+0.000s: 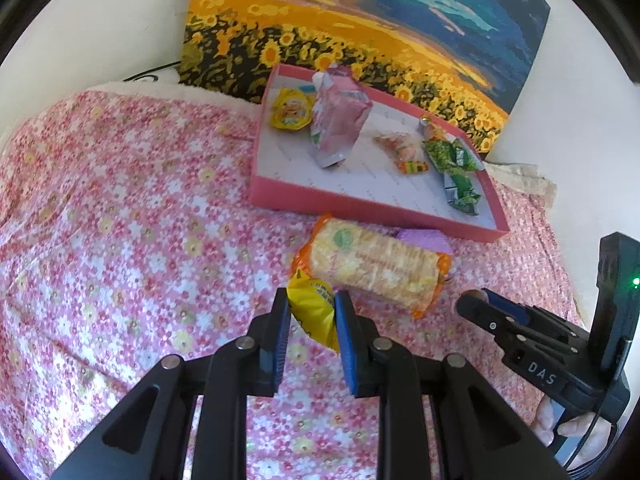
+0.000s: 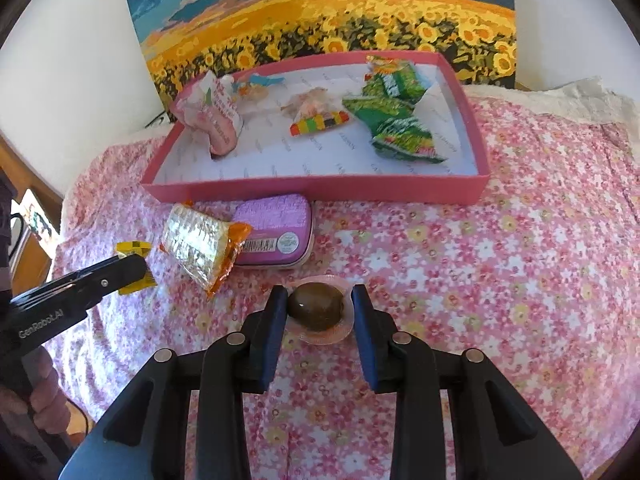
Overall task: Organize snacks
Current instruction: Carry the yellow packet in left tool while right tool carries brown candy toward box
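Left gripper, jaws pinching a crumpled yellow snack packet just above the pink floral cloth that covers the surface. In the right wrist view that gripper comes in from the left edge with the yellow packet at its tip, a hand on its handle.

Just right of the packet: clear-and-orange pack of rice crackers, lying on its side on the cloth, resting partly over a purple tin. The tin sits just in front of the tray's near wall.

Behind them: pink tray, shallow, white lining, standing on the cloth against a sunflower painting. In the tray, left to right in the right wrist view: pink pouch leaning at the left end, small clear bag of snacks with a striped candy strip in front of it, green packets toward the right end. The left wrist view also shows a small yellow packet in the far left corner.

Right gripper, pointing steeply down, jaws closed on a dark brown egg in a clear round pack, which lies on the cloth in front of the tin, well apart from the tray. Pads touch the pack's rim on both sides.
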A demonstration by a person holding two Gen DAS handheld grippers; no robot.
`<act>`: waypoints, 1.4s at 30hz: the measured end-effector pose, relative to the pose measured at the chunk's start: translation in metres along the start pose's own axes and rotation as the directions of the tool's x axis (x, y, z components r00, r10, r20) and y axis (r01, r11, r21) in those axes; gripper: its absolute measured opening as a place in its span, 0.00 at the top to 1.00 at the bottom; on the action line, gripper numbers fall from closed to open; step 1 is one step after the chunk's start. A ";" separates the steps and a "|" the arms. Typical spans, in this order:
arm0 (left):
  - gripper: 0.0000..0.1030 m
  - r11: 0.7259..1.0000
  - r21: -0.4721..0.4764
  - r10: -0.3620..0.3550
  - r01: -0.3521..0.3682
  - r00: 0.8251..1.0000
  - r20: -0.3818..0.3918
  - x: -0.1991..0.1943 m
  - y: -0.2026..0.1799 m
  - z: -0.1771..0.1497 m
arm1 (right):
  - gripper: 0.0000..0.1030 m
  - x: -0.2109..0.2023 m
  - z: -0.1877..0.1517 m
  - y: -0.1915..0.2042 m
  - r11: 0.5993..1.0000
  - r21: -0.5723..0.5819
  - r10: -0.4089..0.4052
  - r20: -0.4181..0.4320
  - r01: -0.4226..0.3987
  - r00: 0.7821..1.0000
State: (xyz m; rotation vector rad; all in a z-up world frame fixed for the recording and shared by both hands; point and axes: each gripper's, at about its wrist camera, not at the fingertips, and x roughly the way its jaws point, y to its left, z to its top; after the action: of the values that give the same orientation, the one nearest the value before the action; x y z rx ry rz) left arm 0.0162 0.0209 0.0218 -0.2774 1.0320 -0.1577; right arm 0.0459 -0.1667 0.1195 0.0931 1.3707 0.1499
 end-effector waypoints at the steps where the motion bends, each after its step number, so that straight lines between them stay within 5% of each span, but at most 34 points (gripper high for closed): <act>1: 0.77 1.000 0.004 -0.004 0.004 1.000 0.002 0.000 -0.002 0.001 | 0.68 -0.003 0.001 -0.001 1.000 0.002 0.001 0.006 -0.001 1.000; 24: 0.77 0.992 0.107 -0.068 0.061 0.996 0.056 0.003 -0.042 0.050 | 0.68 -0.029 0.030 -0.017 0.999 0.037 0.010 0.095 -0.014 0.995; 42: 0.77 0.986 0.151 -0.076 0.069 0.996 0.039 0.039 -0.070 0.081 | 0.68 -0.003 0.072 -0.020 0.999 0.018 0.033 0.106 -0.035 0.994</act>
State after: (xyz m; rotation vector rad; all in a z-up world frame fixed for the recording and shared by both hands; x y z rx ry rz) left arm 0.1056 -0.0438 0.0495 -0.1819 0.9614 -0.2924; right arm 0.1168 -0.1853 0.1334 0.1391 1.2654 0.1576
